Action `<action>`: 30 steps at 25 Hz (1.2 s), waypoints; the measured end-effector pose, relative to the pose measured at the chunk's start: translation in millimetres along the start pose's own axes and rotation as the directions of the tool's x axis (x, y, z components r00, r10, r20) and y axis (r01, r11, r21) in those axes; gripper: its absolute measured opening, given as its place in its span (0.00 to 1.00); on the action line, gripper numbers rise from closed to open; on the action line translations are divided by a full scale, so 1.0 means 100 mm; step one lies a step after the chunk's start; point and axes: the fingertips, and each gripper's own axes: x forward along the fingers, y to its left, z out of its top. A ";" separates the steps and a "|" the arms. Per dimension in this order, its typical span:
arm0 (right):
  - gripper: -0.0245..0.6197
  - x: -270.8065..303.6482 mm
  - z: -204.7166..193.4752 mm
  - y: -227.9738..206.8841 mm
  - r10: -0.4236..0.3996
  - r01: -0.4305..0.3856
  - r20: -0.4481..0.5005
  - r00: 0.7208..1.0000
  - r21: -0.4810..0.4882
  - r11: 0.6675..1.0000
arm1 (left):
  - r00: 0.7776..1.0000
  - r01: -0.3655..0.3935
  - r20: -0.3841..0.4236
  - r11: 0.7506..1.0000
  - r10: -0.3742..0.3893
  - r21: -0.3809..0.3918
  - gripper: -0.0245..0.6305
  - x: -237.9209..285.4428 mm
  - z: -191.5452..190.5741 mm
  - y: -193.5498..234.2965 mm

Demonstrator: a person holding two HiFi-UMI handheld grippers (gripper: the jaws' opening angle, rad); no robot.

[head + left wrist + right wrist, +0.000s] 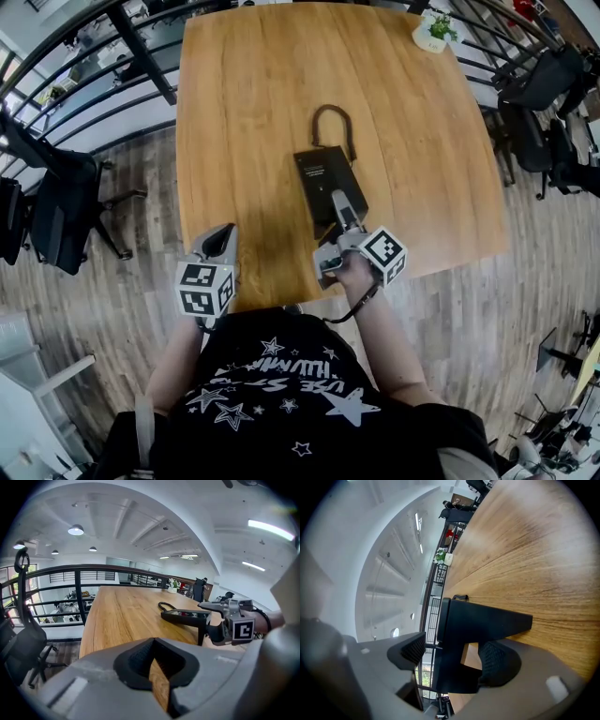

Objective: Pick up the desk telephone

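Nearest to me, my left gripper hangs over the table's near edge. Its jaws are closed up to a thin slit, and only the wood shows through it.

Just to its right, my right gripper sits at the near end of the phone. Its jaws are spread and straddle that end. One pad lies against the phone's black underside. The other pad stands off it with a gap between, so nothing is clamped.

The phone lies on the table a little right of centre. In the left gripper view its near end is propped on its stand and its far end is low on the wood. A dark cord loops out from the far end onto the tabletop.

Farther off, a small potted plant stands at the table's far right corner. A railing runs beyond the table, and dark chairs stand on the floor to either side.
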 end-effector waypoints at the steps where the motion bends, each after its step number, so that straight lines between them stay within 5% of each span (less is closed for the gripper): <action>1: 0.57 0.02 0.00 0.00 -0.002 0.002 0.001 1.000 0.000 1.000 | 1.000 0.001 -0.004 1.000 -0.001 0.000 0.04 0.01 0.00 0.01; 12: 0.39 0.06 -0.01 -0.12 -0.095 0.094 -0.011 0.995 -0.028 0.995 | 1.000 -0.002 -0.019 1.000 0.002 -0.016 0.04 0.06 -0.05 0.11; 20: 0.37 0.04 0.01 -0.12 -0.076 0.076 -0.021 0.997 -0.036 0.996 | 1.000 -0.008 -0.021 1.000 0.008 -0.026 0.04 0.04 -0.09 0.12; 26: 0.35 0.02 -0.01 0.03 -0.055 0.047 -0.036 0.998 -0.193 0.980 | 1.000 -0.013 -0.014 1.000 0.012 -0.022 0.04 -0.01 -0.08 0.16; 30: 0.35 -0.05 -0.03 0.13 -0.017 0.007 -0.050 0.999 -0.194 0.981 | 1.000 -0.015 -0.008 1.000 0.015 -0.024 0.04 -0.05 -0.08 0.15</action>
